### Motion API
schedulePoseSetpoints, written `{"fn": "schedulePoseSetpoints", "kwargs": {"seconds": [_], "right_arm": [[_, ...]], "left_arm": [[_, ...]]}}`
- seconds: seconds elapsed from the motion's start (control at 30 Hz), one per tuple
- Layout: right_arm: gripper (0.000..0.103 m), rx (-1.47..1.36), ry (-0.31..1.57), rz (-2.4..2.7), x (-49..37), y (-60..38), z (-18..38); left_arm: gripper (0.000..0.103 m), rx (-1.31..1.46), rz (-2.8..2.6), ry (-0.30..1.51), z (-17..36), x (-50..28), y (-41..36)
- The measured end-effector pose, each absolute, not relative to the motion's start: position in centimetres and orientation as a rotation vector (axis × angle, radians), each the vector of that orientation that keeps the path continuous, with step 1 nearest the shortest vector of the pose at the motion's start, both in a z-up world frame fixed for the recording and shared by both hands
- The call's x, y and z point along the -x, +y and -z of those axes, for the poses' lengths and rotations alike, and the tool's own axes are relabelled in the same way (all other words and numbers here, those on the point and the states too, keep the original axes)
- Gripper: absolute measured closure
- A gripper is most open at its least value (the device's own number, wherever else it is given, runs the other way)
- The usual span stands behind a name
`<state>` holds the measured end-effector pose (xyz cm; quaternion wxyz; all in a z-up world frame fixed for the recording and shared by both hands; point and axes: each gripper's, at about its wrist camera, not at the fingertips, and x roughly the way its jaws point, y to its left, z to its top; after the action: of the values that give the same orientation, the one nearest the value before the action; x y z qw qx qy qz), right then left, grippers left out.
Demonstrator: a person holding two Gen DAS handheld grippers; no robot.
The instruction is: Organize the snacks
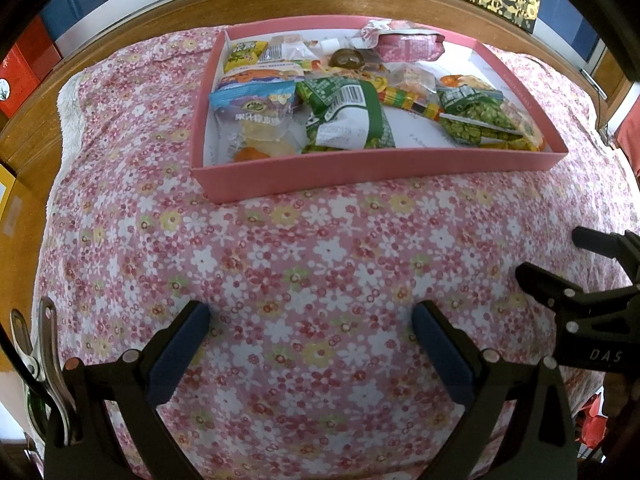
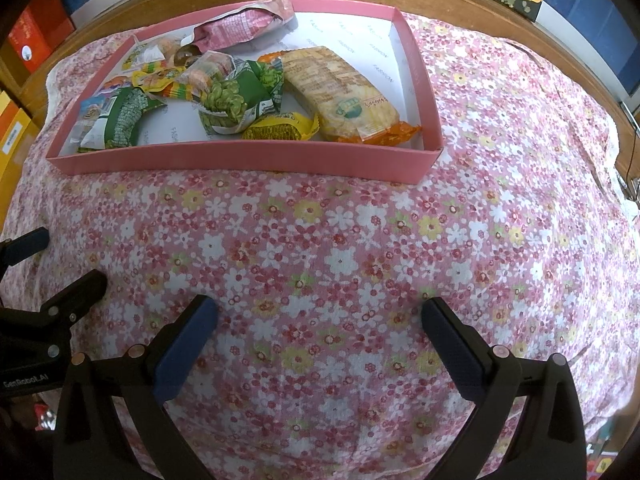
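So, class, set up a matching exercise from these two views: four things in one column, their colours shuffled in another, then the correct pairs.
Things:
1. box wall
2. cracker pack
3. pea bag
4. gripper pads

Colours:
A. green
B. blue
C. pink
D. tan with orange ends

Pairs: 1-C, 2-D, 3-A, 4-B

Floral cloth (image 1: 320, 248) covers wooden table (image 1: 132, 28); red boxes (image 1: 24, 64) beyond table's far-left edge.
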<state>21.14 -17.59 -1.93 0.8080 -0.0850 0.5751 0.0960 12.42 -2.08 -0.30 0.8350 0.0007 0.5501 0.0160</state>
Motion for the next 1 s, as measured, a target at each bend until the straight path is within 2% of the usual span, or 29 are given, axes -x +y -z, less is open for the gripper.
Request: {"fn": "schedulePoseSetpoints", "kwargs": {"seconds": [1.0], "right_arm": [[0.000, 0.166, 1.187, -0.188, -20.40, -17.67, 1.80]], "left_arm": [[0.000, -0.004, -0.035, 1.174, 0.04, -12.61, -2.32]]}}
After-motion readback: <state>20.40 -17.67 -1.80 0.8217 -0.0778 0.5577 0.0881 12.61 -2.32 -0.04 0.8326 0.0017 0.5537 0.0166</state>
